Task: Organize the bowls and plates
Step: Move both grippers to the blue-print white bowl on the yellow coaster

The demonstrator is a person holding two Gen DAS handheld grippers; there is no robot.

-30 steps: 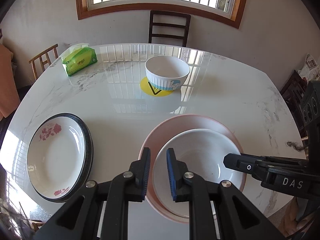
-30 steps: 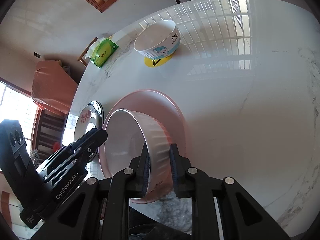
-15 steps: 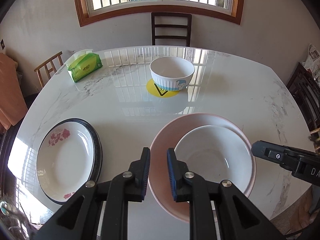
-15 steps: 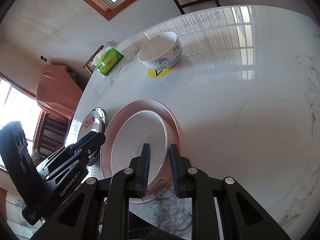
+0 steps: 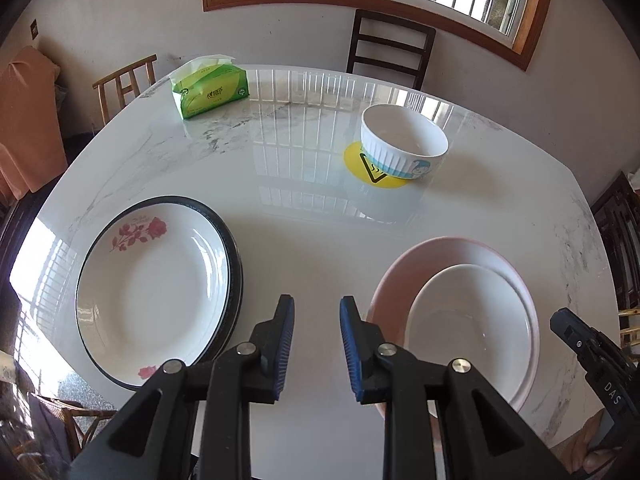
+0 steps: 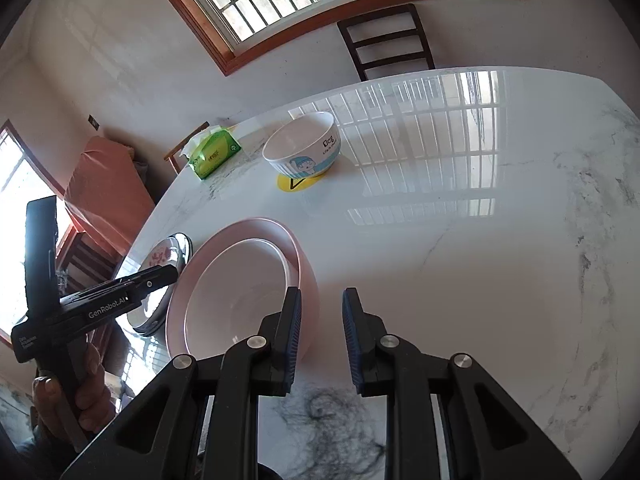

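Note:
A white bowl (image 5: 472,328) sits flat inside a pink plate (image 5: 436,256) at the front right of the marble table (image 5: 304,208). My left gripper (image 5: 316,344) hovers over bare table between this pink plate and a rose-patterned, dark-rimmed plate (image 5: 156,288); its jaws are opening with nothing between them. In the right wrist view my right gripper (image 6: 320,332) stands just right of the pink plate (image 6: 256,228), jaws slightly apart and empty. A ribbed white bowl (image 5: 404,148) rests on a yellow coaster (image 5: 360,168) farther back.
A green tissue pack (image 5: 210,92) lies at the back left of the table. Chairs stand beyond the far edge (image 5: 390,52) and at the left (image 5: 124,84). A hand (image 6: 80,400) holds the left gripper's handle.
The white bowl, held tilted by the right gripper, now lies flat in the pink plate and that gripper has moved off it. The left gripper left the pink rim, shifted left and widened.

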